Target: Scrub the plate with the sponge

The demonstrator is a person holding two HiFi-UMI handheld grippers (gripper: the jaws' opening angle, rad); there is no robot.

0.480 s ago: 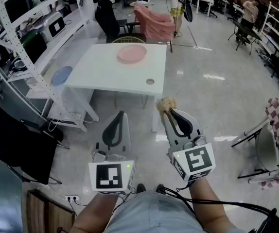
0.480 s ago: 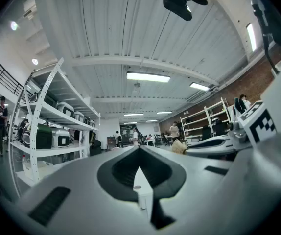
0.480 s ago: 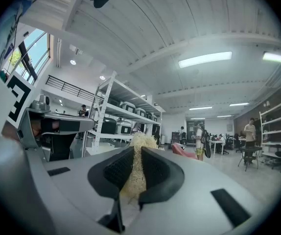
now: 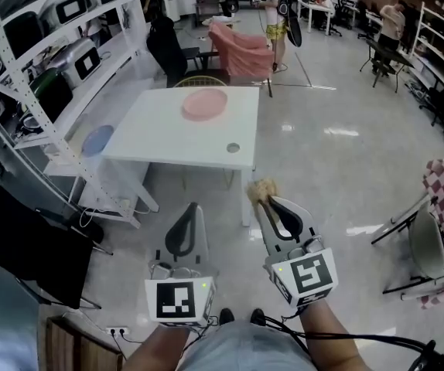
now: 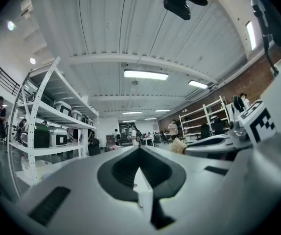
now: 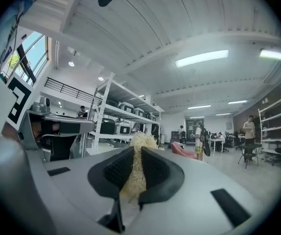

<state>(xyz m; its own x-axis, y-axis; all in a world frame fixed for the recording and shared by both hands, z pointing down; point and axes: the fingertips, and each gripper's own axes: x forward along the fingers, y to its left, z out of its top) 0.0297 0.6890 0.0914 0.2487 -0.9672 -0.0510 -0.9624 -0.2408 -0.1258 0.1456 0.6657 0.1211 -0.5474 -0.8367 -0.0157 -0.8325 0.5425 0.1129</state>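
Table (image 4: 168,139) ahead, sponge (image 4: 261,188) in right hand-held gripper (image 4: 266,199)

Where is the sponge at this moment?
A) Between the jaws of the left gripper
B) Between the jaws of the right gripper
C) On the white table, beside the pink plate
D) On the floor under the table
B: the right gripper view shows the fibrous sponge clamped between the jaws of the right gripper, while the pink plate lies on the white table farther ahead.
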